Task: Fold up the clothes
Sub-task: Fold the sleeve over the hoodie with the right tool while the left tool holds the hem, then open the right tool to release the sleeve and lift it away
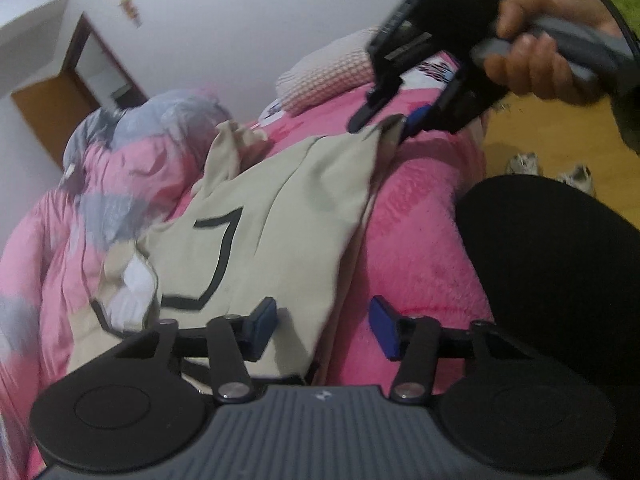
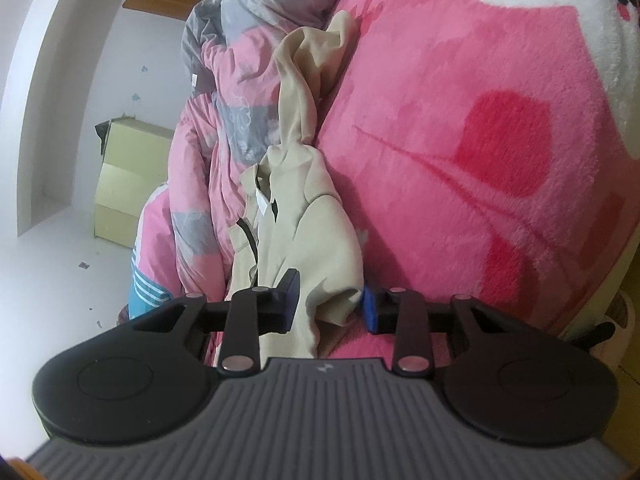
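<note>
A beige garment with black trim lies spread on the pink plush bed cover. My left gripper is open, its jaws wide apart over the garment's near edge. My right gripper, seen at the top right of the left wrist view, has the garment's far corner between its jaws. In the right wrist view the garment bunches between the right gripper's fingers, which stand apart around the cloth without pinching it flat. A sleeve trails up toward the quilt.
A crumpled pink and grey quilt lies at the left of the bed. A waffle-textured pillow sits at the head. The person's dark-clad leg is at the right, above a wooden floor. A yellowish box stands on the floor.
</note>
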Action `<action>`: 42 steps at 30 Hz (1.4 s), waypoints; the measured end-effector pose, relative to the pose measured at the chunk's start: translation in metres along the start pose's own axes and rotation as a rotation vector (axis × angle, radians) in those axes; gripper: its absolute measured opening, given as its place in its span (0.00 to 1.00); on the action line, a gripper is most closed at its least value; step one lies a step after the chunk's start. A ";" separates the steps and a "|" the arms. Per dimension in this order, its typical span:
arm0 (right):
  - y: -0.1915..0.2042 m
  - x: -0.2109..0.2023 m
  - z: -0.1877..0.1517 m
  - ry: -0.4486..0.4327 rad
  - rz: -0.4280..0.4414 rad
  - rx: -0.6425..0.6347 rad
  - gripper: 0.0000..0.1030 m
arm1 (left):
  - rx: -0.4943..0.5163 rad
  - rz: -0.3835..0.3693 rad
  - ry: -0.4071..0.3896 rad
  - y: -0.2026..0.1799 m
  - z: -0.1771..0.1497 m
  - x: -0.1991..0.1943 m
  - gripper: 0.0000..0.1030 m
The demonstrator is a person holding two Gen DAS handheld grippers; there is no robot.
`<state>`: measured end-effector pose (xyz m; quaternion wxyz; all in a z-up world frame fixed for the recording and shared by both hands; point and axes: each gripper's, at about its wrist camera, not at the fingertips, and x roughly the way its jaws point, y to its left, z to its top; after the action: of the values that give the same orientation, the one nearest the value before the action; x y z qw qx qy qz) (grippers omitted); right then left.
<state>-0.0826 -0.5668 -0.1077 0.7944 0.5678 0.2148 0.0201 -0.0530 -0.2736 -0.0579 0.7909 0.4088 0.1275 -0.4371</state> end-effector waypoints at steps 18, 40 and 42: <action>0.049 -0.006 0.013 -0.028 0.015 -0.254 0.05 | 0.100 0.066 -0.014 -0.006 0.013 0.014 0.05; 0.119 0.027 0.016 -0.010 -0.268 -0.955 0.10 | 0.026 -0.071 -0.033 0.003 0.002 0.013 0.06; 0.126 0.061 0.008 0.059 -0.274 -1.032 0.10 | 0.000 -0.082 -0.037 0.007 0.001 0.013 0.06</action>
<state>0.0026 -0.5125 -0.0107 0.9594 0.0694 0.2713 0.0349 -0.0406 -0.2800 -0.0604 0.7747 0.3950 0.1295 -0.4764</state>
